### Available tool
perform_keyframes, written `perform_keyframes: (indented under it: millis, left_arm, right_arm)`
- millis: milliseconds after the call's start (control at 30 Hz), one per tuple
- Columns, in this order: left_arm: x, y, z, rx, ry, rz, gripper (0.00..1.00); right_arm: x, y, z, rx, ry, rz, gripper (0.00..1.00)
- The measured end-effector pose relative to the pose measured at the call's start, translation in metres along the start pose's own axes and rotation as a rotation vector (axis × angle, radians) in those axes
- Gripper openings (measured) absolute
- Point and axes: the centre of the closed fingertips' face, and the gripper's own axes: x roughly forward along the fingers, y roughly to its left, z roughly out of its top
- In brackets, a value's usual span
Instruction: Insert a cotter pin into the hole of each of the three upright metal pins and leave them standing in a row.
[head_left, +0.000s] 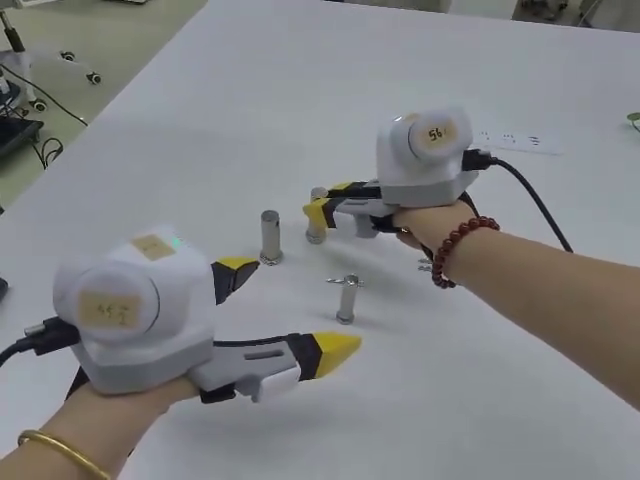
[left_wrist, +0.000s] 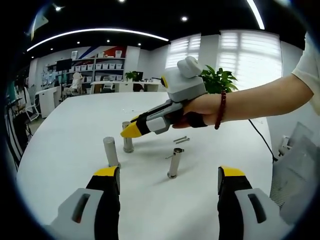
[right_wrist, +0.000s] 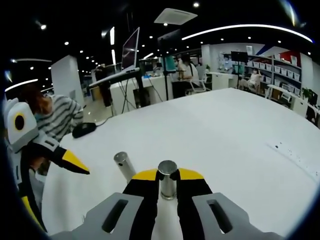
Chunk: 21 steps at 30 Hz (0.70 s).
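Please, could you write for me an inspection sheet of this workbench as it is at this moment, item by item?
Surface: white table, flat and evenly lit.
Job's things: three pins upright. The near pin has a cotter through it; the middle pin shows none; the far pin is gripped, cotter cannot be told. Spare cotters lie loose.
Clutter: power strip further back.
Grippers: left tongs open, holding nothing; right tongs shut on the far pin.
Cables: right cable lies over the table; left cable hangs behind the hand.
Surroundings: open office, shelves, plant, seated person.
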Motion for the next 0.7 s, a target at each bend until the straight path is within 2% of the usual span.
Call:
perform_keyframes:
  millis: [300,467,700]
  left_arm:
    - [-0.001,-0.006,0.003,-0.013,0.000,-0.016,0.83]
    - [-0.003,-0.013,0.009,-0.005,-0.011,-0.029,0.84]
    - [-0.004,-0.023,0.010,0.005,-0.005,-0.047,0.85]
  right_arm:
    - [-0.027,0.001,0.002,-0.037,0.010,0.000,0.13]
    - [-0.050,0.003,-0.005,-0.039,0.020,-0.007,0.13]
    - [-0.072,0.003,-0.020,-0.027,0.035,-0.028,0.13]
